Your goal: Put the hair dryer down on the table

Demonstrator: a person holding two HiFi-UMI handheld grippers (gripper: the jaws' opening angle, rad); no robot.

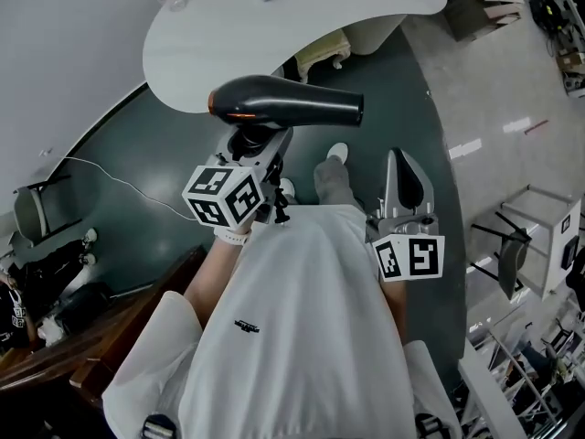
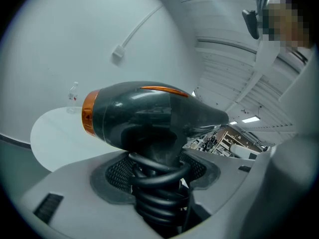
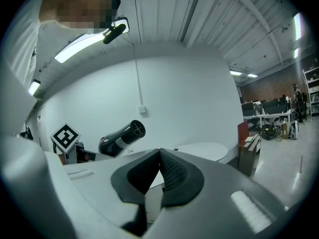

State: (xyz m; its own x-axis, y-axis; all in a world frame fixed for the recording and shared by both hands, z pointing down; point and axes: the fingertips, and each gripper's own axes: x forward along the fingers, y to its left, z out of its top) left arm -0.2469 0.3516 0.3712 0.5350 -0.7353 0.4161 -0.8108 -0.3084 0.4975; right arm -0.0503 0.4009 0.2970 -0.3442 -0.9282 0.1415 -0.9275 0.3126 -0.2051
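Left gripper (image 1: pixel 259 146), raised upright, is clamping the cord-wrapped handle of a glossy black plastic hair dryer with orange rear band (image 1: pixel 283 101), which is hovering over the near edge of the smooth white rounded table (image 1: pixel 302 26). Right gripper (image 1: pixel 400 167), held lower, is pointing forward, its ribbed jaws pressed together and empty.

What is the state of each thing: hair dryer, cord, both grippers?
hair dryer: held in the air, barrel level, not on the table
cord: coiled round the handle
left gripper: jaws shut on the hair dryer's handle
right gripper: jaws together, empty
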